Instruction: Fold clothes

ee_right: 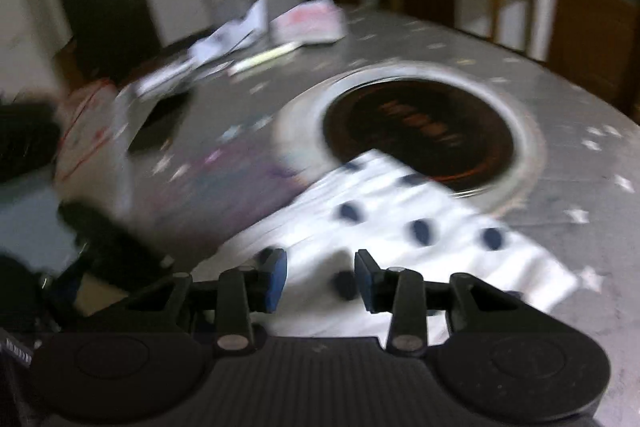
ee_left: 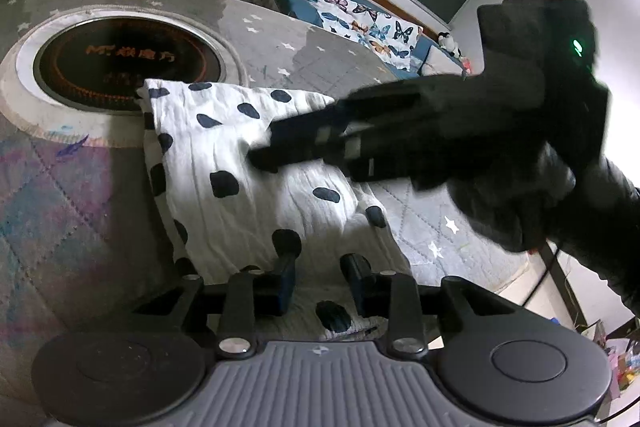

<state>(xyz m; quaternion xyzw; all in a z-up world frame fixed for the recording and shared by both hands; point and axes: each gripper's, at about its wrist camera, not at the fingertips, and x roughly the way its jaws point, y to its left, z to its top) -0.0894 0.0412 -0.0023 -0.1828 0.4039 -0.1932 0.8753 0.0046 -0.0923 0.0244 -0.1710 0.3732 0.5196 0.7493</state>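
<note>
Your white, dark-spotted cloth garment (ee_left: 240,171) lies folded on the quilted grey tabletop (ee_left: 80,211), long axis toward 11 o'clock. Left gripper (ee_left: 318,277) and right gripper (ee_right: 321,277): jaws narrowly parted, empty, above its near edge.

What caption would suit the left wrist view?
Open left gripper hovers over a folded white spotted cloth while the right gripper reaches across it.

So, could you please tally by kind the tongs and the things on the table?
Spotted white garment: 1
Round black burner set in the table: 1
Tongs: 2, the left tongs and the right tongs, both open
Loose papers at the far end: too blurred to count
Total counted: 4
</note>
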